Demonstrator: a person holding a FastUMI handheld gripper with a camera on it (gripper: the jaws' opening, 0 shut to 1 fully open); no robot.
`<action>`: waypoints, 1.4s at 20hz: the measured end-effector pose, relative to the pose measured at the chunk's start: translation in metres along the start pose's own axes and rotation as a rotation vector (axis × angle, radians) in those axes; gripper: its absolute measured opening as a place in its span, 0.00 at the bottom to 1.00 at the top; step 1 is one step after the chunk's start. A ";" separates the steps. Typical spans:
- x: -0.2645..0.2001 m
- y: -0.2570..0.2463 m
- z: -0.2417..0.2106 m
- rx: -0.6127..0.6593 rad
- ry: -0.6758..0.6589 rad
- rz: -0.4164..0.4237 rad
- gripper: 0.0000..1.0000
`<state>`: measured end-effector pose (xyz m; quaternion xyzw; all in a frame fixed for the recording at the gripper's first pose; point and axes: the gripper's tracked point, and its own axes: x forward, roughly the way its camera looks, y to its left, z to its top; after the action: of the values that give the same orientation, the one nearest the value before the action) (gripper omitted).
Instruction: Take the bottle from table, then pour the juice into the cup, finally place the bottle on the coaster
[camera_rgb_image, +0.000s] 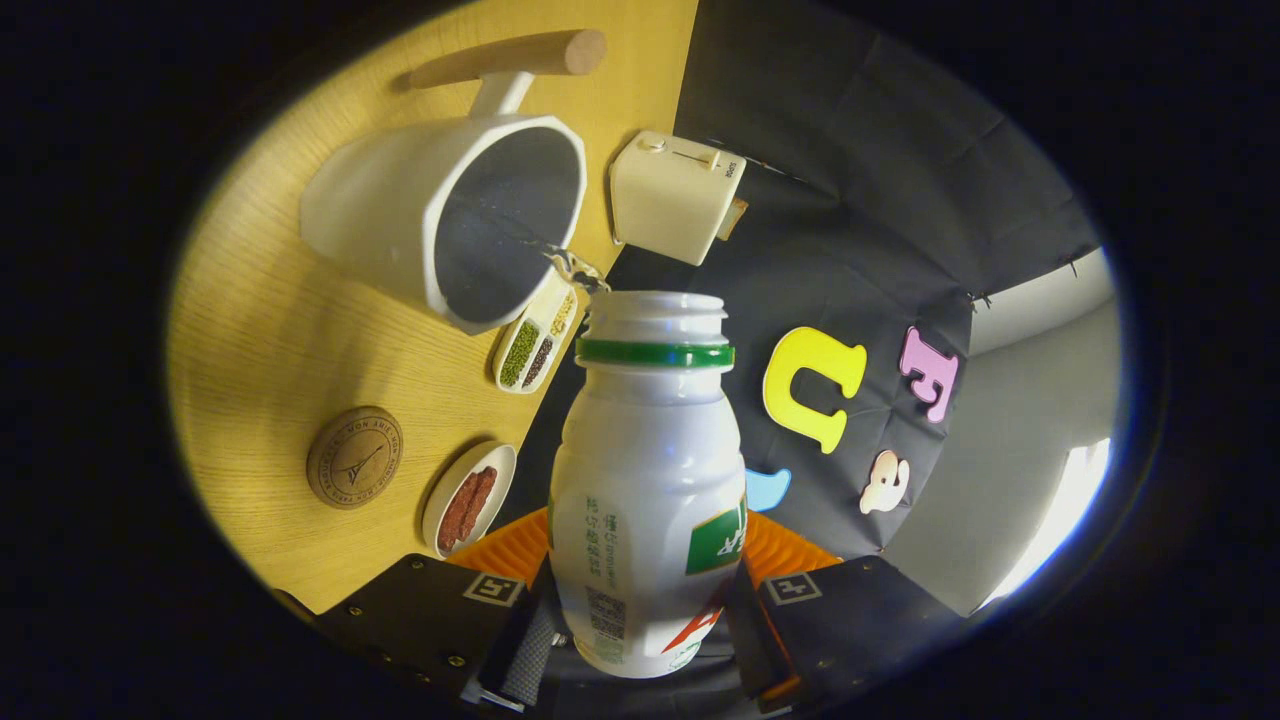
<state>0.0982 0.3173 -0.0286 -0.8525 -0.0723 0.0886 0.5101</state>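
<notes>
Wooden bench w/ cup, coaster. Jaws clenched on bottle, cap off, tilted w/ mouth just beside cup rim; thin stream entering cup. Pick-up done, pour underway; placing on coaster left.

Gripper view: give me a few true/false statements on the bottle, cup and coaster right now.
1. The claw is shut on the white plastic bottle with the green neck ring. True.
2. The bottle is capped. False: its mouth is open.
3. A thin stream runs from the bottle's mouth into the white cup with the wooden handle. True.
4. The bottle stands on the round wooden coaster. False: the coaster lies bare on the wooden table, apart from the bottle.
5. The cup lies tipped over. False: it stands upright on the table.
</notes>
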 end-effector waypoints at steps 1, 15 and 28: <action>0.000 0.001 0.001 -0.008 -0.002 -0.001 0.72; -0.001 0.008 0.007 -0.097 -0.014 -0.004 0.72; 0.000 0.011 0.009 -0.118 -0.008 -0.001 0.72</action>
<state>0.0962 0.3202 -0.0423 -0.8807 -0.0796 0.0872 0.4587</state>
